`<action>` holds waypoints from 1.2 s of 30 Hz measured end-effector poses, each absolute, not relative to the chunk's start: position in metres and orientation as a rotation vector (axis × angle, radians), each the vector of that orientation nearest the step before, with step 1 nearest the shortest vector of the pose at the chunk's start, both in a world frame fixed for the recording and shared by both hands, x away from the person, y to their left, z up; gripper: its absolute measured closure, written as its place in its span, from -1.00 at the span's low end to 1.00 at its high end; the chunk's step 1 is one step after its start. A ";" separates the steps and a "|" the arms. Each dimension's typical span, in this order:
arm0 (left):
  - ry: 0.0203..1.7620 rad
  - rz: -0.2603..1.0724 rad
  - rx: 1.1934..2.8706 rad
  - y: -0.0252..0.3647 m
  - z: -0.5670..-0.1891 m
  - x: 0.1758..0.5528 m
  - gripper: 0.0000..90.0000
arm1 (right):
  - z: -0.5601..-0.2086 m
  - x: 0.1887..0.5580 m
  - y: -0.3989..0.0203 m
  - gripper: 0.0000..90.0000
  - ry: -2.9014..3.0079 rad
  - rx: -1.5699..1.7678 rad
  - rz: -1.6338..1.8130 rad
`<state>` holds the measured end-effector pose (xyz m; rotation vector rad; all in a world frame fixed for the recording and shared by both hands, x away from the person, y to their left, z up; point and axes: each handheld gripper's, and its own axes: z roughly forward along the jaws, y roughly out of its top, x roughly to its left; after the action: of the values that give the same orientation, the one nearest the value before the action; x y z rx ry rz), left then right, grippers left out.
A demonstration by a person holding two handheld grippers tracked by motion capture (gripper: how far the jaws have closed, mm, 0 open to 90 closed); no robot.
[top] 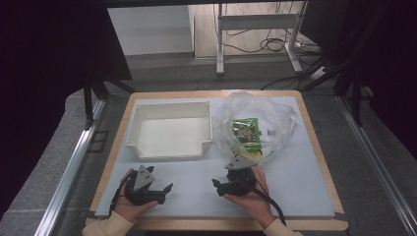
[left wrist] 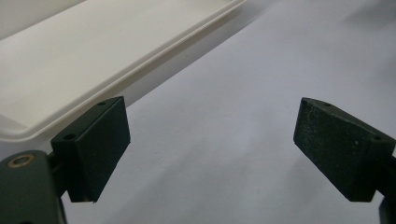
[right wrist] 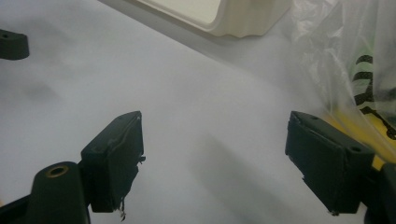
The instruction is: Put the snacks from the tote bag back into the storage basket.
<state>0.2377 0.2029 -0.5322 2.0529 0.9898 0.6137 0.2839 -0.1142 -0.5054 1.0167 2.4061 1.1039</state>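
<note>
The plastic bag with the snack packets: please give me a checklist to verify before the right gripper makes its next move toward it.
1. Right gripper jaws open: ok, they stand wide apart in the right gripper view, nothing between them.
2. Plastic bag within reach: ok, its near edge lies just ahead of the right gripper.
3. Green packet inside the bag: ok, seen through the clear film; a yellow packet lies below it.
4. Where the bag's opening faces: cannot tell, the film is crumpled.
5. White bin ready to receive: ok, upright and empty beside the bag.
6. Left gripper out of the way: ok, open, resting on the table near the bin's front.
</note>
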 end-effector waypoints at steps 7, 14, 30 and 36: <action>0.984 0.623 2.065 0.203 -0.533 0.236 -0.77 | -0.504 0.282 -0.114 -0.50 2.429 0.995 1.113; 0.960 0.631 2.077 0.203 -0.533 0.234 -0.77 | -0.501 0.283 -0.115 -0.50 2.425 1.011 1.123; 0.966 0.574 2.080 0.203 -0.533 0.235 -0.77 | -0.498 0.281 -0.112 -0.46 2.435 0.988 1.133; 0.969 0.575 2.069 0.202 -0.531 0.235 -0.76 | -0.493 0.278 -0.115 -0.44 2.419 0.992 1.134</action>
<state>0.2354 0.2024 -0.5312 2.0694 0.9690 0.5754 0.2784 -0.1148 -0.4929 0.9922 2.4188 1.1339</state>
